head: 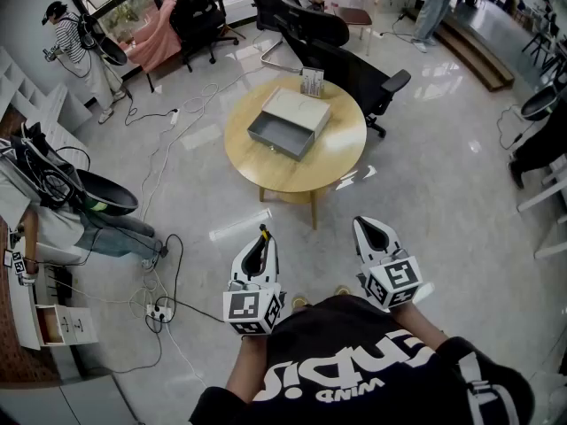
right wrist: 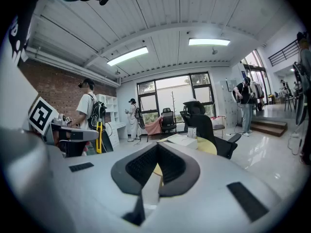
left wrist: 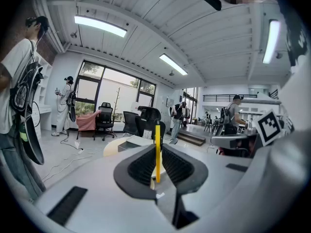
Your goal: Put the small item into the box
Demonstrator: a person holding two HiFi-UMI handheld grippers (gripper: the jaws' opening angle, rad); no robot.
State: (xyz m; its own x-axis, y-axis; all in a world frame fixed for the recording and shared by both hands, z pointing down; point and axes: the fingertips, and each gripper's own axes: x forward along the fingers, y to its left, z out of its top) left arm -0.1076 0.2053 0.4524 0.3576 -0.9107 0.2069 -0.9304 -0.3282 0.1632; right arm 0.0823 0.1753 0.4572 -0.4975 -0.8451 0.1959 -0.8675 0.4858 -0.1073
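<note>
A thin yellow stick with a dark tip stands upright between the jaws of my left gripper, which is shut on it. In the head view this gripper hangs over the floor, short of the round wooden table, and the stick's tip pokes out in front. An open grey box lies on the table, with a small card stand behind it. My right gripper is held level beside the left, also short of the table. Its jaws are shut with nothing between them. The box shows far ahead.
Black office chairs stand behind the table. Cables and a power strip lie on the floor at the left. One person sits at the left; another stands at the far left. Shelves line the left wall.
</note>
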